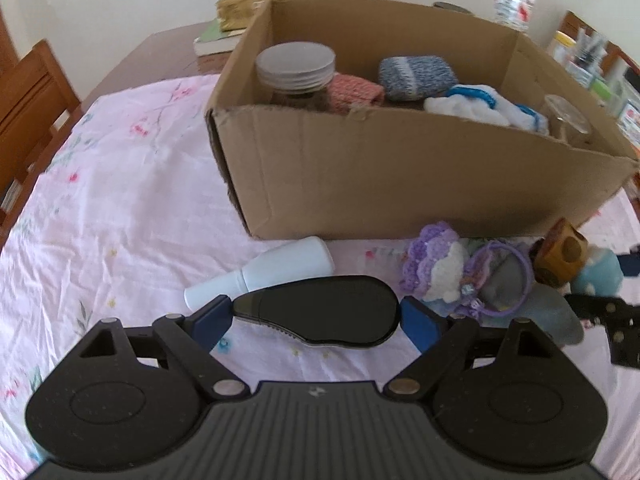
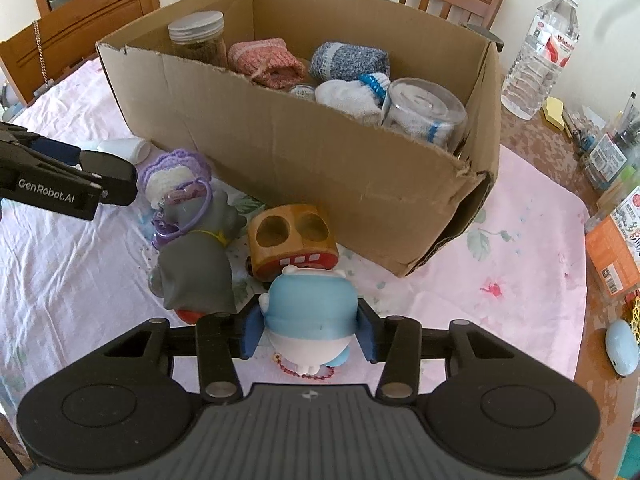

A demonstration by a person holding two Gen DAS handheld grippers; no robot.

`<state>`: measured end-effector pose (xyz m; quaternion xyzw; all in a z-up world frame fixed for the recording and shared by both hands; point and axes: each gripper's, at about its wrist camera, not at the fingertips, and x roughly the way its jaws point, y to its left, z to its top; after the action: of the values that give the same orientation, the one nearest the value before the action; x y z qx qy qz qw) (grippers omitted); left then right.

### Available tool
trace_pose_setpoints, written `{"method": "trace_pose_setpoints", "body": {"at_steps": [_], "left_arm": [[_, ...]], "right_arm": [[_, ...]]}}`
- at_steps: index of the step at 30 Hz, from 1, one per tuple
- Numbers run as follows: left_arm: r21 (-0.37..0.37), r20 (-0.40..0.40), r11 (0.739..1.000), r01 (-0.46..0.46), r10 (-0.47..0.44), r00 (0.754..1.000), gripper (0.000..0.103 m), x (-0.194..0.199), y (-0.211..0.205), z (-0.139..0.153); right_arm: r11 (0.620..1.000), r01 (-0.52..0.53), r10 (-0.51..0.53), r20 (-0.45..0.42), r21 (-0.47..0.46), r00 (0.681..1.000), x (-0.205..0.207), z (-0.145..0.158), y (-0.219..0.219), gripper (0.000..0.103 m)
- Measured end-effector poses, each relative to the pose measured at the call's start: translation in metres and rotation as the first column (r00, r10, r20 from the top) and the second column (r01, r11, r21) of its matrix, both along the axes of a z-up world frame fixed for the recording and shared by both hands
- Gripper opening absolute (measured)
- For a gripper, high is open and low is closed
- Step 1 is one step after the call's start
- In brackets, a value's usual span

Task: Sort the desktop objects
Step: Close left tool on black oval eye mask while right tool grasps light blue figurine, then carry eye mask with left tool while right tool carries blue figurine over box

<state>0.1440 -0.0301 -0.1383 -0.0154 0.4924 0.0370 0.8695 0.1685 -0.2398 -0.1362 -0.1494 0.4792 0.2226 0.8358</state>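
Observation:
My left gripper [image 1: 316, 320] is shut on a black hairbrush [image 1: 320, 310], held just above the pink cloth; it also shows in the right wrist view [image 2: 104, 172]. My right gripper [image 2: 308, 330] is shut on a blue and white plush toy [image 2: 310, 312]. A cardboard box [image 1: 400, 176] stands behind, holding a grey-lidded jar [image 1: 296, 66], knitted rolls, white socks and a glass jar [image 2: 424, 108]. In front of the box lie a white bottle [image 1: 272, 272], a purple crochet piece [image 2: 176, 172], a grey toy [image 2: 196, 264] and a wooden toy bus [image 2: 292, 240].
A pink floral cloth [image 1: 120, 200] covers the table. Wooden chairs [image 1: 28, 96] stand around it. A water bottle [image 2: 540, 48], pen holders and packets [image 2: 612, 248] crowd the right side. Books and a yellow packet [image 1: 236, 12] lie behind the box.

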Motion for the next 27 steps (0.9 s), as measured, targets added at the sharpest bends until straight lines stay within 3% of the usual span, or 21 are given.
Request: {"method": "trace_pose_setpoints", "body": {"at_steps": [14,27], "left_arm": [[-0.010,0.037,0.987,0.161,-0.161,0.986,0.090,-0.003,0.000,0.038],[-0.004,0.113,0.972,0.236,-0.234,0.966,0.090,-0.003,-0.005,0.078]], "right_arm": [[0.999,-0.043,0.043,0.026,0.001,0.999,-0.002,0.034,0.004,0.052],[0.998,-0.059,0.058,0.085,0.010,0.995,-0.002,0.069,0.006,0.052]]}}
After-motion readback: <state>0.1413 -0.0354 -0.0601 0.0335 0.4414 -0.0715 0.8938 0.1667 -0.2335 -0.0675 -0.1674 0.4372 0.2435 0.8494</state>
